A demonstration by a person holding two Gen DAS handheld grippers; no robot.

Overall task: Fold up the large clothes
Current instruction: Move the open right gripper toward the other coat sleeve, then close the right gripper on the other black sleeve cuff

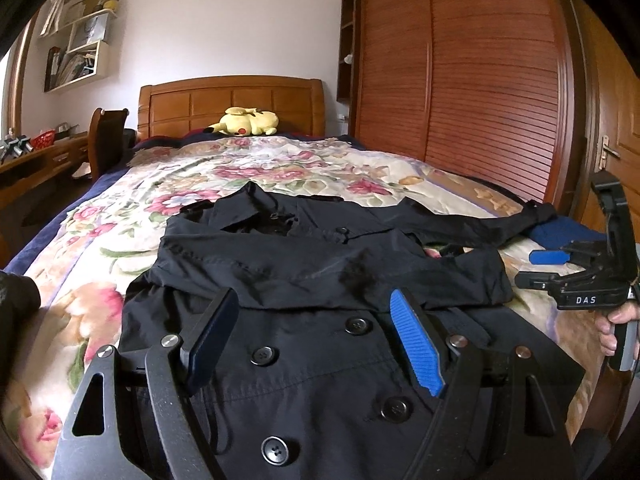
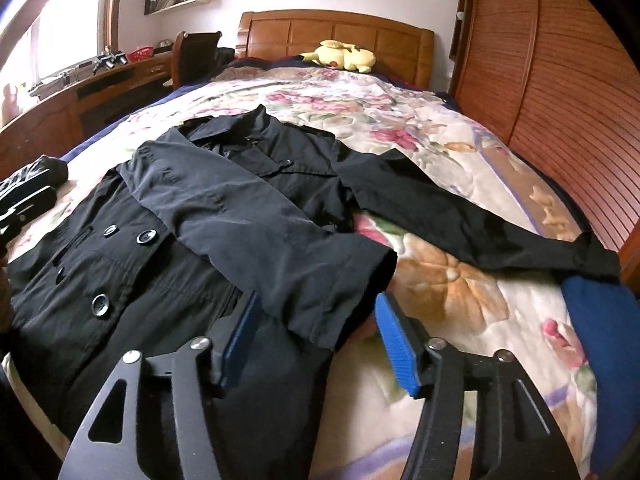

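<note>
A black double-breasted coat (image 1: 320, 364) lies face up on the floral bedspread (image 1: 248, 168), collar toward the headboard. One sleeve (image 2: 256, 232) is folded across the chest. The other sleeve (image 2: 480, 220) stretches out toward the right bed edge. My left gripper (image 1: 314, 300) hovers open over the buttoned front, with nothing between its fingers. My right gripper (image 2: 318, 300) is open at the folded sleeve's cuff (image 2: 344, 280). The cuff lies between the blue pads (image 2: 400, 344), which do not press on it. In the left wrist view the right gripper (image 1: 538, 269) shows at the right edge, held by a hand (image 1: 612, 328).
A yellow plush toy (image 1: 244, 122) rests by the wooden headboard (image 1: 232, 100). A slatted wooden wardrobe (image 1: 480, 80) stands close along the right side. A desk and chair (image 1: 108, 136) stand to the left. A blue cloth (image 2: 600, 320) lies at the right bed edge.
</note>
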